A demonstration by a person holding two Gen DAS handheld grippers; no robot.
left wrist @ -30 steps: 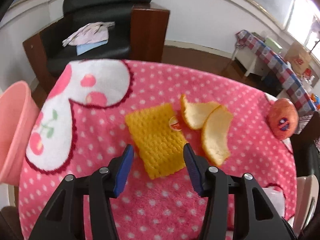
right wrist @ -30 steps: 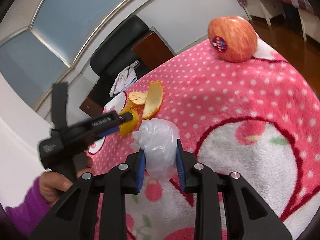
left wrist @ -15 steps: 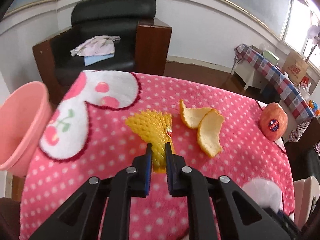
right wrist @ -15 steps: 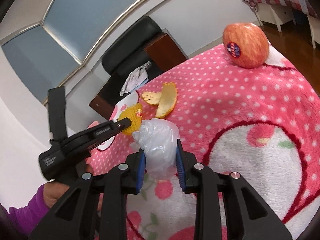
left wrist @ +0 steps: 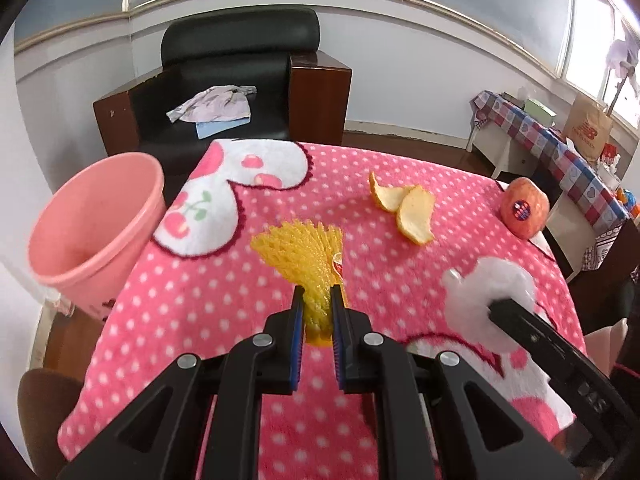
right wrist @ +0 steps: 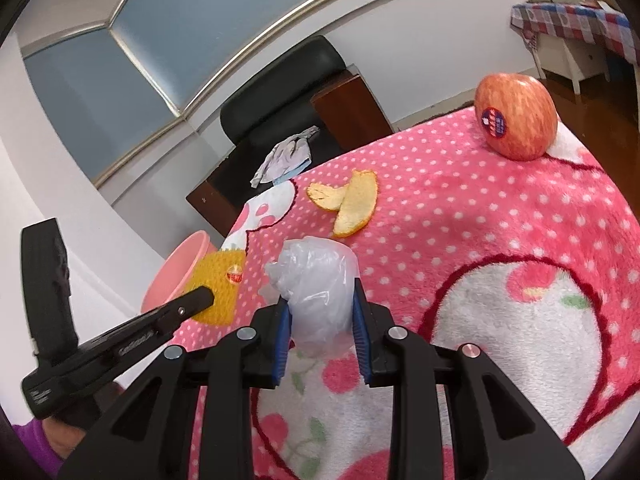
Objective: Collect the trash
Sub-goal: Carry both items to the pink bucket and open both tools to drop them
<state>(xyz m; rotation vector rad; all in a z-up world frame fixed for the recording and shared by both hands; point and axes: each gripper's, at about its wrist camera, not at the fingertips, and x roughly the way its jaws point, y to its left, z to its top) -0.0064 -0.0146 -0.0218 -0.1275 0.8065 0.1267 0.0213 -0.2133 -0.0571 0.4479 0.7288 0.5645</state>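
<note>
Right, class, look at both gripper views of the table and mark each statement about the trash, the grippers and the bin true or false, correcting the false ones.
1. The left gripper is shut on the yellow foam net. True.
2. The right gripper holds an orange peel. False: it is shut on a crumpled clear plastic bag.
3. The orange peels lie in the pink bin. False: they lie on the pink dotted cloth.
4. The apple carries a sticker. True.
5. The pink bin stands beside the table's edge, open. True.
</note>
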